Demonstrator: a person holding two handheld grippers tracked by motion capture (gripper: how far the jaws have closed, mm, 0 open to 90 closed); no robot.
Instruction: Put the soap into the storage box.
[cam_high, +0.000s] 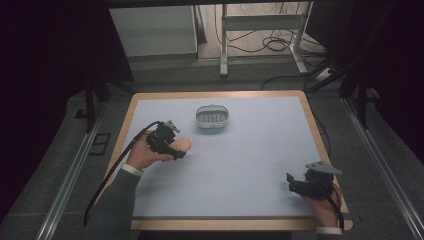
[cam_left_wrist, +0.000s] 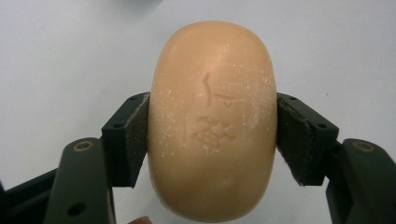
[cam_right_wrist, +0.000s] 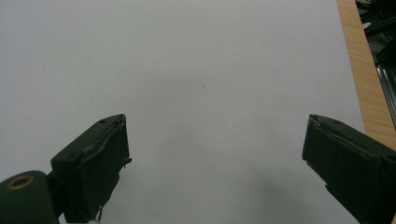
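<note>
Our left gripper (cam_high: 176, 148) clamped a peach-coloured oval soap bar (cam_left_wrist: 212, 119) by its long sides, both pads pressed against it. The bar sat over the left part of the pale table mat (cam_high: 240, 165), near a small grey soap dish (cam_high: 212, 117) further back. Our left hand (cam_high: 145, 155) angled inward from the left edge, wrist bent. Our right gripper (cam_right_wrist: 215, 163) rested at the near right corner, jaws wide, nothing between them.

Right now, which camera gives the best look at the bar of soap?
The left gripper view: the soap sits close up, clamped between both pads with its stamped mark legible. The high view shows the soap small in the left gripper, near the soap dish.
</note>
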